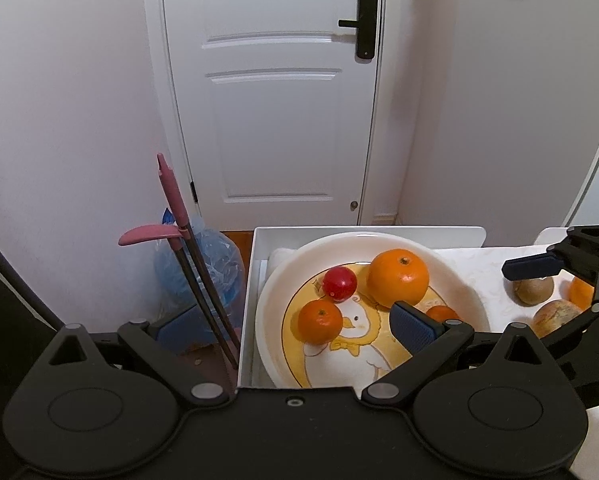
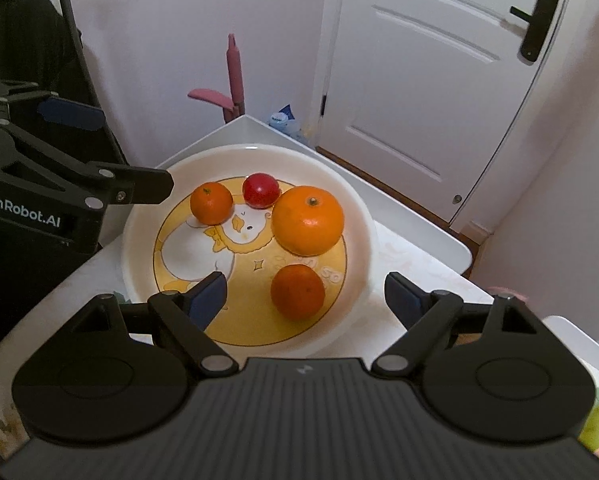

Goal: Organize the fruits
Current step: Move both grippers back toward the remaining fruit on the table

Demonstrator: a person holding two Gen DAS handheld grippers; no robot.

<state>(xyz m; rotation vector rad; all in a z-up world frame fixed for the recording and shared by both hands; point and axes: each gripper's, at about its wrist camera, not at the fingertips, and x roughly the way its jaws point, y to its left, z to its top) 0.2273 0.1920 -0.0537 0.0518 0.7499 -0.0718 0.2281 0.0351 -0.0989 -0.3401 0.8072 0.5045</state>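
Between my right gripper's [image 2: 305, 300] spread pads lies a mandarin [image 2: 297, 297], untouched, in the plate [image 2: 363, 216] with an orange [image 2: 307, 219], a tomato [image 2: 260, 189] and another mandarin [image 2: 211, 203]. My left gripper [image 1: 291, 330] is spread too, empty.

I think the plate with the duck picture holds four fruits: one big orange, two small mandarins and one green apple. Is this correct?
Not quite. The plate does hold four fruits, the big orange and two small mandarins, but the fourth is a red fruit, not a green apple. The right wrist view shows all four clearly.
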